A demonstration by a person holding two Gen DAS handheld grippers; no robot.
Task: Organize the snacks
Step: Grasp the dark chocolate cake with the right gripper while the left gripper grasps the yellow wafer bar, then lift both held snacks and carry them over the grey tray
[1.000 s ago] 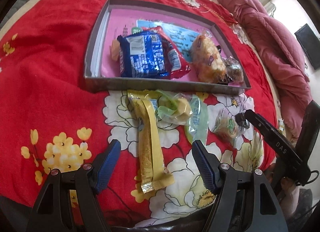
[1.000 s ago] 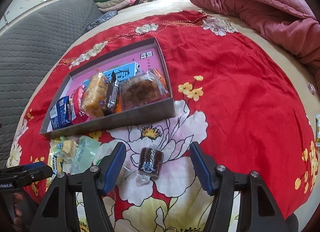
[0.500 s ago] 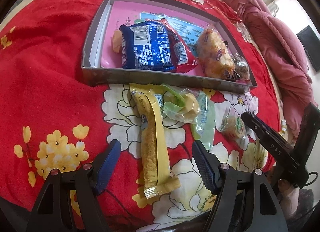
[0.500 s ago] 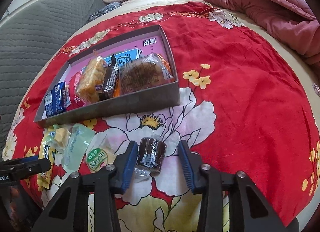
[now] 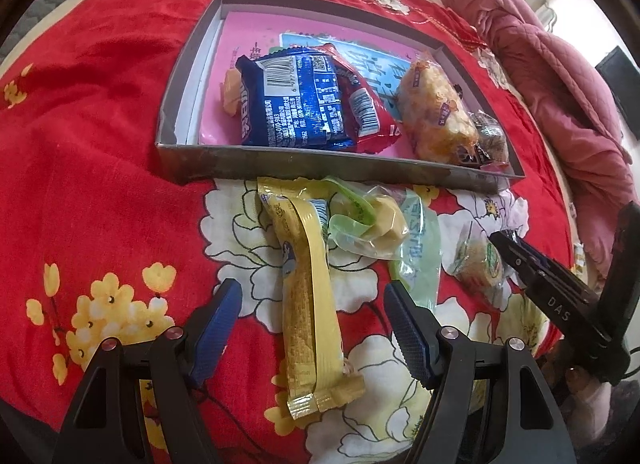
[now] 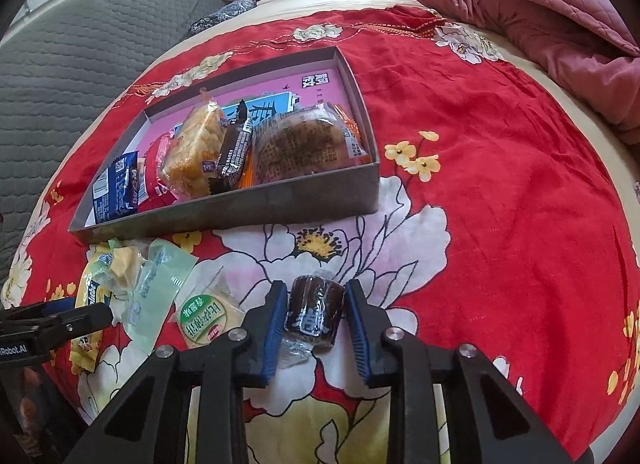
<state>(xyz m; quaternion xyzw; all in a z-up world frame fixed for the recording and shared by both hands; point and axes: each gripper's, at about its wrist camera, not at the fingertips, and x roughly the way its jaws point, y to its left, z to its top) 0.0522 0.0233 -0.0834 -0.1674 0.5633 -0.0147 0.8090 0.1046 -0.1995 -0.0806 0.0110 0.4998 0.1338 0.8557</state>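
Right wrist view gives me the red floral bedspread (image 6: 500, 184) and the grey box (image 6: 280, 200) with packets already inside. My left gripper (image 5: 312, 304) hangs wide open astride the long yellow wafer pack (image 5: 308, 296) (pads not touching it). My right gripper (image 6: 316, 316) has clamped onto the small brown cake (image 6: 316, 310), just below the box.

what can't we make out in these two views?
- Left view: right gripper tips bunched at the edge; its load hidden.
- Left view: orange snack mostly behind blue packet.
- Right view: left gripper cut off by the edge.
- Both: box floor print half covered.
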